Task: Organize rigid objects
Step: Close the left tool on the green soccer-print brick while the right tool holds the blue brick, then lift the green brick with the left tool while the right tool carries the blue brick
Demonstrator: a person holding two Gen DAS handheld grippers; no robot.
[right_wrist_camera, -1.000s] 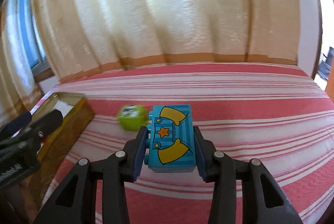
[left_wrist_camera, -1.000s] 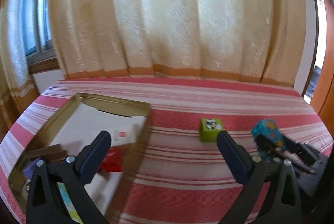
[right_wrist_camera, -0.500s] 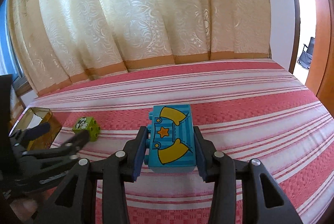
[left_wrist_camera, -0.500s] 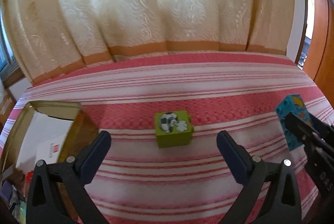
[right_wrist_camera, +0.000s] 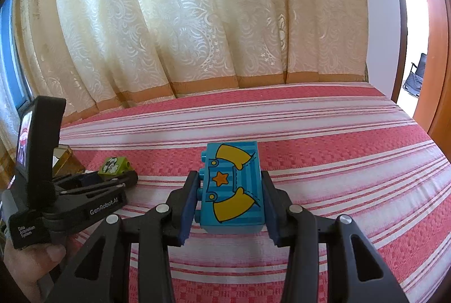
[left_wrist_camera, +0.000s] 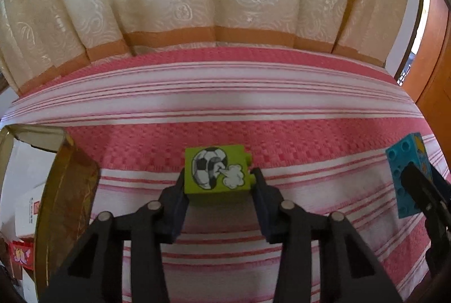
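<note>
Both hand-held grippers are engaged. Left hand-held gripper (left_wrist_camera: 217, 187): its dark pads stand against the two sides of the green block (left_wrist_camera: 217, 170), one pad at the plain side, the other at the studded side; contact looks made, though a firm clamp cannot be confirmed. Right hand-held gripper (right_wrist_camera: 231, 198): pinching the blue block (right_wrist_camera: 232, 187) across its sides, printed face up, and carrying it above the bedspread (right_wrist_camera: 338, 162). Surface: a bed under a red-and-white striped cover, with a cream curtain (right_wrist_camera: 197, 21) behind it. Gold tin (left_wrist_camera: 64, 190): sits at the left edge of the left wrist view, open, with white cartons and a small red box partly visible inside; judged the likely destination. Green block: rests on the bedspread just right of the tin and carries a football print. Handling: both blocks appear to be hard moulded plastic, light, stiff, unlikely to deform or break. Smooth walls could slip under a shallow bite, so a hold low on opposite flat sides is advised. Studs on one side give uneven seating; the pad there may rock.
</note>
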